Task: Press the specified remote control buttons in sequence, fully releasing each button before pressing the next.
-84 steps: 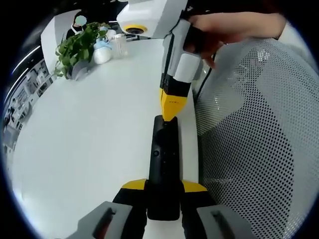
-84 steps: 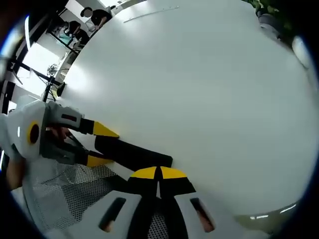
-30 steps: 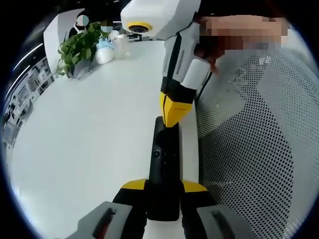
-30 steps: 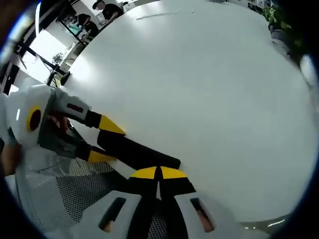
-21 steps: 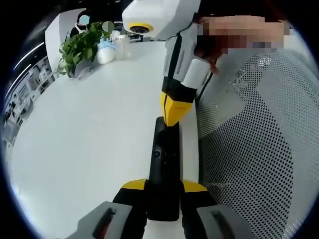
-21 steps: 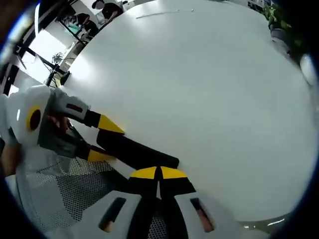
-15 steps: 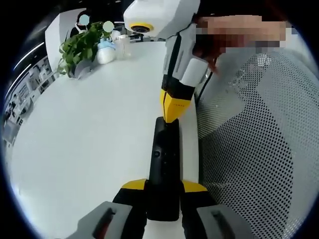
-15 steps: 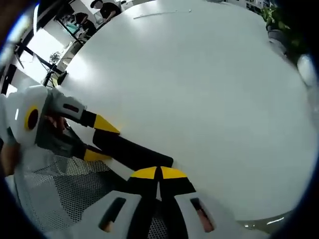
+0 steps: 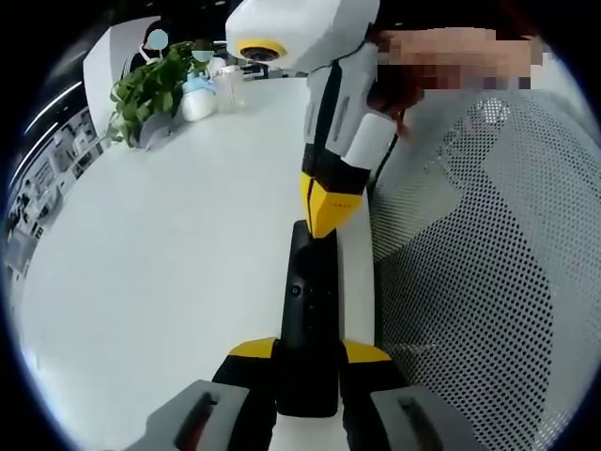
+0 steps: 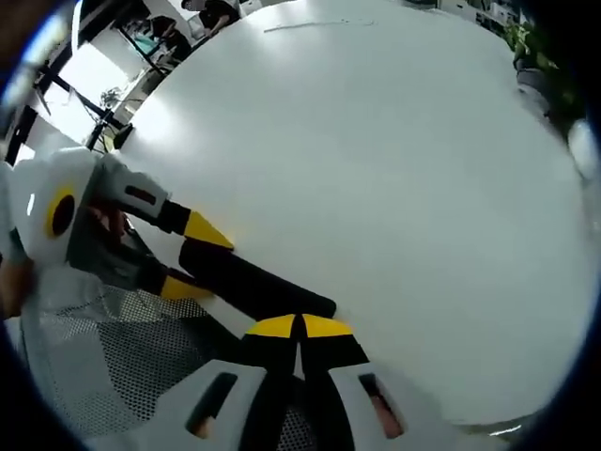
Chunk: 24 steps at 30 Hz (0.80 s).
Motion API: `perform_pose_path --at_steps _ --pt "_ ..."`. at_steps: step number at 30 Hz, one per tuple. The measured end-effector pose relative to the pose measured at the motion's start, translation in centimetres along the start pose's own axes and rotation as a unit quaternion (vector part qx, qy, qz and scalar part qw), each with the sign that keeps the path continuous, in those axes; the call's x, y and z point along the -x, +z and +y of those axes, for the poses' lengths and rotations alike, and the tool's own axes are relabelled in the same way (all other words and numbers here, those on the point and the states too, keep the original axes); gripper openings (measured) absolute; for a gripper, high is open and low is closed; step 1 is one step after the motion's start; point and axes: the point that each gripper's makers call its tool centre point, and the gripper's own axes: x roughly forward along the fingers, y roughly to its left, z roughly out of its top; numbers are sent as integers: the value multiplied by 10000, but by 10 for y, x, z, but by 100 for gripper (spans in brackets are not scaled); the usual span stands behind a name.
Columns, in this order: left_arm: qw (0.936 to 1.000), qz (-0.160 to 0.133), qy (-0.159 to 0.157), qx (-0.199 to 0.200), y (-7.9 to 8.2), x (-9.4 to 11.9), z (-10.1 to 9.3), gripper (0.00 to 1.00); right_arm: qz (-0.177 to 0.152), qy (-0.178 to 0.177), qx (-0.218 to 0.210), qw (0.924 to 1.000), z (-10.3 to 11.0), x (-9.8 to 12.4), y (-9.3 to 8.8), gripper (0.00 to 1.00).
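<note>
A black remote [image 9: 308, 301] lies lengthwise on the white table [image 9: 169, 244], close to its edge. My left gripper [image 9: 308, 352] is shut on the remote's near end, a yellow jaw on each side. My right gripper [image 9: 325, 214] comes down from above, shut, with its yellow tips meeting the remote's far end. In the right gripper view, my right gripper [image 10: 299, 327] is shut over one end of the remote [image 10: 254, 282]. There the left gripper [image 10: 194, 260] clamps the remote's other end from the left. A hand holds each gripper.
A white mesh chair [image 9: 470, 282] stands right beside the table edge, also seen as the mesh chair [image 10: 113, 348]. A potted plant [image 9: 146, 94] and small white containers [image 9: 194, 99] stand at the table's far end. People and desks [image 10: 150, 42] lie beyond the table.
The right gripper has tilted and shifted slightly, its tips staying at the remote's far end. The left gripper and the remote have not moved.
</note>
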Motion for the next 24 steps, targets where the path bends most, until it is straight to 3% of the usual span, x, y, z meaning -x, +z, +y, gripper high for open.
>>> perform_pose_path --at_steps 5,9,14,20,24 --pt "10000 4 5 -6 0 0 0 25 63 -146 125 9998 0 -1 1 0" --pt "10000 -25 8 31 1 0 0 25 119 -464 763 9959 0 -1 3 0" --pt "10000 -14 8 26 1 0 1 25 137 -521 841 9950 0 -2 3 0" --pt "10000 12 3 -32 1 0 1 25 -16 -72 -96 9999 -1 -1 2 0" --pt "10000 32 -2 -50 1 -1 1 24 -18 -7 -237 9997 -3 -1 3 0"
